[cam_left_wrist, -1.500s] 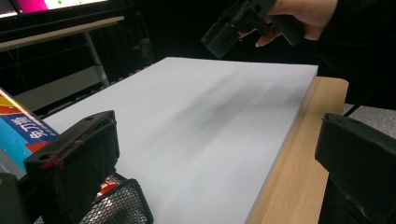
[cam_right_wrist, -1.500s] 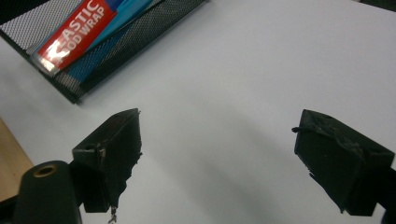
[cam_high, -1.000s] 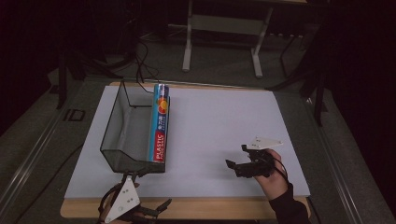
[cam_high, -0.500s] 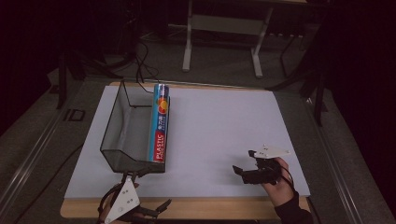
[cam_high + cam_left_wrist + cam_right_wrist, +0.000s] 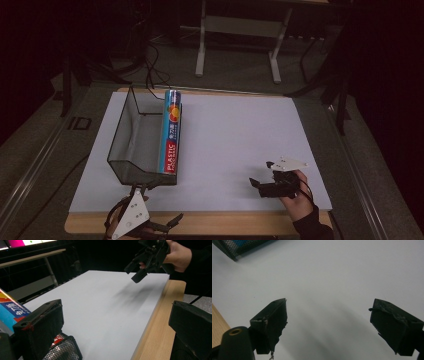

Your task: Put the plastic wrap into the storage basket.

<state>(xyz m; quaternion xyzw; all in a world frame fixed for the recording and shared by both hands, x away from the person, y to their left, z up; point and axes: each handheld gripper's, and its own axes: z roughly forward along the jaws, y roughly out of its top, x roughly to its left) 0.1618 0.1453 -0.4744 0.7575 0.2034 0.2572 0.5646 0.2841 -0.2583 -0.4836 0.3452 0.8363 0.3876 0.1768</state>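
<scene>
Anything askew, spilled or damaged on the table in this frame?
Mostly tidy. The long blue plastic-wrap box lies propped along the right rim of the black wire-mesh basket instead of resting flat inside it. Nothing is spilled on the white sheet, and both tongs are open and empty.

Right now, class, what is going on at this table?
A person holds a gripper in each hand over a white sheet on a wooden table. A box of plastic wrap lies in a black mesh basket at the left. The left gripper sits open at the near edge, just by the basket. The right gripper hovers open above bare sheet, holding nothing.
</scene>
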